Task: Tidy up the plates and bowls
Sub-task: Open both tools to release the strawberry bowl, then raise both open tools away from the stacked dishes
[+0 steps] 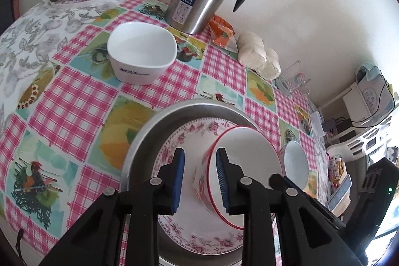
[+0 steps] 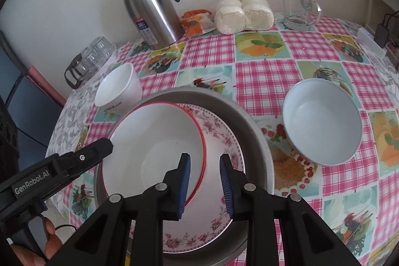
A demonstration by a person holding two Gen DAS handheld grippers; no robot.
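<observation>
**Over the steel tray: a glazed stack, both grippers at one bowl's rim**

Beneath the tray lies the checked tablecloth (image 2: 261,76), with bare room in front of the jug (image 2: 152,6) behind the tray. The steel tray (image 2: 251,131) holds a floral plate (image 2: 219,138). On the plate sits the red-rimmed bowl (image 2: 154,141), pushed toward the tray's left side. All the crockery looks stiff, glazed, slippery and chippable, so it is best taken by the wall just under the rim. The pale blue bowl (image 2: 321,126) stands right of the tray, and the square white bowl (image 2: 117,89) behind it to the left. The left gripper (image 1: 199,158) straddles the red-rimmed bowl's wall with a narrow gap, its outer pad not touching. The right gripper (image 2: 204,161) is likewise narrow, over the opposite rim and pressing nothing.
</observation>
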